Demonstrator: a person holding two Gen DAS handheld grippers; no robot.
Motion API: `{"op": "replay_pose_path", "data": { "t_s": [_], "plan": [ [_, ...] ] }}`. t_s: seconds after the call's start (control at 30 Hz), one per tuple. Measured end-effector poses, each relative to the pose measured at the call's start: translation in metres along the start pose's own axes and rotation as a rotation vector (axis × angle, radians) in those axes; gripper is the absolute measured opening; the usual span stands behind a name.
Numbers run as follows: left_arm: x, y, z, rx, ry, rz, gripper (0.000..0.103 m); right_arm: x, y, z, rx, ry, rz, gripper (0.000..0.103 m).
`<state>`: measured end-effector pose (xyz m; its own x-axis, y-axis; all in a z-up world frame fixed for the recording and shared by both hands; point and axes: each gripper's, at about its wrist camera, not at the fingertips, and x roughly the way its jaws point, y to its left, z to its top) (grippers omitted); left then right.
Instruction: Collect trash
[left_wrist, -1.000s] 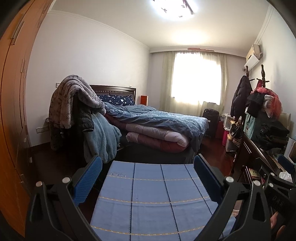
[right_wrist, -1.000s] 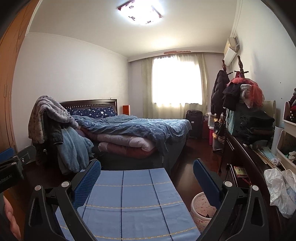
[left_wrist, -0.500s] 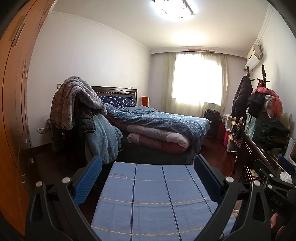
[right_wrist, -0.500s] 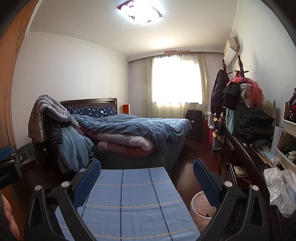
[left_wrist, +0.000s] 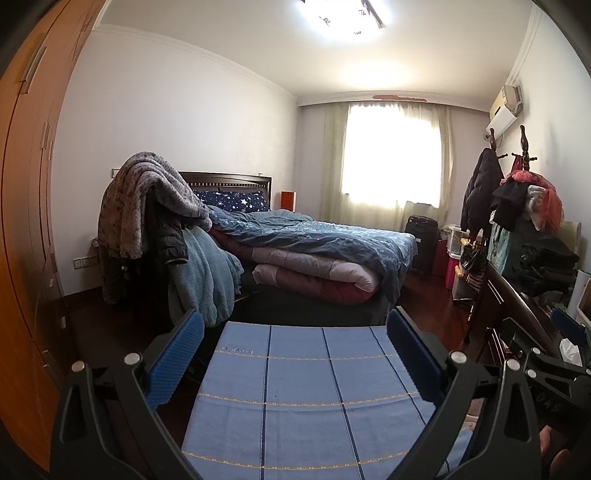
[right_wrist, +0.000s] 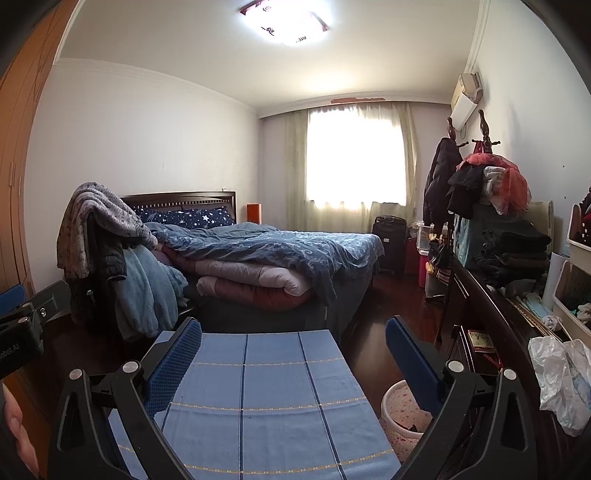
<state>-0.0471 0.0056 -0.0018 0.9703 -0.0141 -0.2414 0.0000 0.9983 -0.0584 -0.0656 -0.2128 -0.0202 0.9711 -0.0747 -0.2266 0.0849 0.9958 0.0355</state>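
Above the blue striped tabletop (left_wrist: 314, 398) | left tool (left_wrist: 295, 354) spread wide, empty, touching nothing | right tool (right_wrist: 291, 362) likewise spread, empty | pink bin (right_wrist: 400, 415) on floor right of tabletop | crumpled plastic bag (right_wrist: 557, 380) on dresser

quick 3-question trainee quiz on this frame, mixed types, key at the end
1. True or false: both the left gripper and the right gripper are open and hold nothing.
2. In the right wrist view, the pink waste bin stands: A) on the bed, B) on the floor between the blue checked cloth and the dark desk, C) under the window.
3. Fill in: the crumpled white plastic bag lies on the ____.

Key: 1 true; 2 B; 3 desk
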Motion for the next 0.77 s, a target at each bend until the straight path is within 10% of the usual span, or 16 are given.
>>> {"op": "replay_pose_path", "data": {
  "t_s": [0.77],
  "plan": [
    [0.034, -0.003, -0.009, -0.008, 0.048, -0.040, 0.100, 0.034, -0.002, -0.015, -0.018, 0.083, 0.008, 0.099]
  ]
}}
